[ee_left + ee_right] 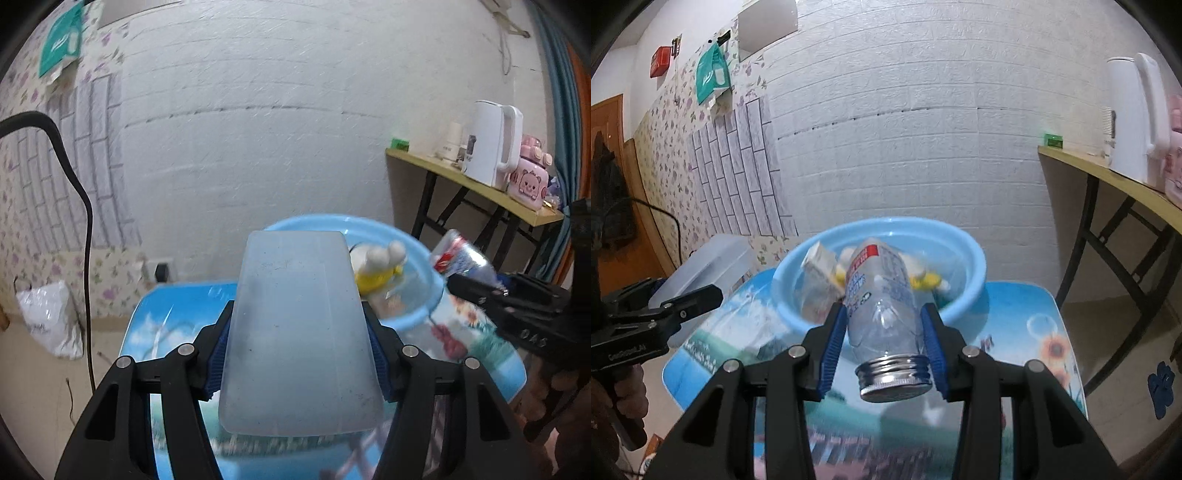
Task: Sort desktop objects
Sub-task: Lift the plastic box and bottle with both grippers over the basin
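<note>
Left gripper (299,354) clamped on translucent box (297,332), frame centre; right gripper (884,349) clamped on bottle (882,306); carry both level, release low over basin (971,291), upper centre.

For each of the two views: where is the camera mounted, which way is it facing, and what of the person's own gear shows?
Left wrist: behind the left tool, facing the white wall; its fingers clamp a translucent box.
Right wrist: behind the right tool, same heading; its fingers clamp a clear bottle; a hand shows at left.
Shared: blue basin, white kettle, and each other's tool.
</note>
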`<move>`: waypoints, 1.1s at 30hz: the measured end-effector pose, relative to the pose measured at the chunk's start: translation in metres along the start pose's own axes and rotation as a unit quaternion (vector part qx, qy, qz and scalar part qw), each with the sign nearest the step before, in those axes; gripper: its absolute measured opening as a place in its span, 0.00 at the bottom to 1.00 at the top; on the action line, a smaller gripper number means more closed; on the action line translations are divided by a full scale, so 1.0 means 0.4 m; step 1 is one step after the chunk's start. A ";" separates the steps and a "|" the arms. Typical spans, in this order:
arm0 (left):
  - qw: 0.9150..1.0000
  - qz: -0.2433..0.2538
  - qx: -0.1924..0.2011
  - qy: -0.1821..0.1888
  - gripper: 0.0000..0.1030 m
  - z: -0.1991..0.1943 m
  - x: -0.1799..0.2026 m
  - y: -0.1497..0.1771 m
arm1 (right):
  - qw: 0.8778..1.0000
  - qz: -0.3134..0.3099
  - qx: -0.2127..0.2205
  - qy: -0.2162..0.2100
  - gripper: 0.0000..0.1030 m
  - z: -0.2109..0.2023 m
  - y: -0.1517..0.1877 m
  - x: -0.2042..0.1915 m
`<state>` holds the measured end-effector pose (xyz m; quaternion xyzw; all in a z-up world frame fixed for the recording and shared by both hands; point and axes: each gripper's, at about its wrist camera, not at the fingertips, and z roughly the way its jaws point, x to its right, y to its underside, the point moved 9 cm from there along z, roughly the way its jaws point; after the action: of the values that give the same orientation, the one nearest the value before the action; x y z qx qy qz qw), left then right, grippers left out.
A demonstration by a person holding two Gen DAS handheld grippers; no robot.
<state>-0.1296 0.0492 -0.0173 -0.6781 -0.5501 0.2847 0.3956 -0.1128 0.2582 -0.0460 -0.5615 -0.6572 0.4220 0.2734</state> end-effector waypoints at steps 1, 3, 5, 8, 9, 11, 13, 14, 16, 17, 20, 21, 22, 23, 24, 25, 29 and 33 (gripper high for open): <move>1.000 0.005 0.003 0.002 0.60 0.017 0.008 -0.021 | 1.000 -0.004 0.001 0.002 0.40 0.013 -0.016 0.007; 1.000 0.008 0.004 0.006 0.60 0.042 0.019 -0.047 | 1.000 -0.009 -0.002 0.001 0.40 0.040 -0.039 0.017; 1.000 0.012 0.001 0.010 0.60 0.075 0.027 -0.075 | 1.000 -0.014 -0.008 0.001 0.40 0.077 -0.064 0.032; 1.000 0.017 -0.005 0.012 0.60 0.136 0.041 -0.104 | 1.000 -0.020 -0.019 0.003 0.40 0.127 -0.089 0.053; 1.000 0.017 -0.007 0.012 0.60 0.153 0.044 -0.113 | 1.000 -0.019 -0.021 0.004 0.40 0.140 -0.095 0.061; 1.000 0.015 -0.013 0.015 0.60 0.191 0.048 -0.128 | 0.999 -0.016 -0.028 0.001 0.40 0.172 -0.106 0.074; 0.999 0.016 -0.020 0.020 0.61 0.224 0.054 -0.139 | 0.999 -0.021 -0.033 -0.004 0.40 0.202 -0.118 0.076; 0.999 0.018 -0.021 0.020 0.61 0.233 0.056 -0.143 | 0.999 -0.024 -0.036 -0.008 0.40 0.215 -0.124 0.075; 1.000 0.021 -0.017 0.015 0.66 0.247 0.056 -0.153 | 0.999 -0.028 -0.042 -0.016 0.40 0.232 -0.128 0.073; 1.000 0.021 -0.015 0.014 0.68 0.249 0.054 -0.158 | 0.998 -0.030 -0.045 -0.018 0.41 0.242 -0.131 0.073; 1.000 0.015 -0.009 0.014 0.75 0.251 0.048 -0.173 | 0.998 -0.032 -0.047 -0.016 0.43 0.255 -0.133 0.073; 1.000 0.013 -0.008 0.012 0.75 0.250 0.046 -0.175 | 0.998 -0.030 -0.047 -0.018 0.50 0.255 -0.131 0.073; 1.000 0.011 -0.006 0.010 0.76 0.247 0.042 -0.177 | 0.998 -0.030 -0.047 -0.018 0.58 0.253 -0.127 0.071; 1.000 0.009 -0.006 0.007 0.76 0.244 0.039 -0.177 | 0.998 -0.030 -0.046 -0.017 0.60 0.251 -0.124 0.070; 1.000 0.007 -0.006 0.005 0.77 0.242 0.036 -0.178 | 0.998 -0.031 -0.045 -0.015 0.61 0.247 -0.121 0.070; 1.000 0.003 -0.006 0.002 0.77 0.236 0.029 -0.177 | 0.998 -0.031 -0.045 -0.013 0.61 0.242 -0.119 0.070; 1.000 -0.009 -0.004 -0.009 0.79 0.207 0.015 -0.175 | 0.999 -0.019 -0.043 -0.009 0.61 0.217 -0.114 0.068; 0.999 -0.009 -0.013 -0.031 0.88 0.175 0.005 -0.156 | 0.999 -0.016 -0.049 -0.010 0.61 0.190 -0.102 0.052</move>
<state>-0.2190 0.0719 -0.0009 -0.6694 -0.5713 0.2947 0.3723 -0.2017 0.2591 -0.0507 -0.5594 -0.6885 0.3908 0.2455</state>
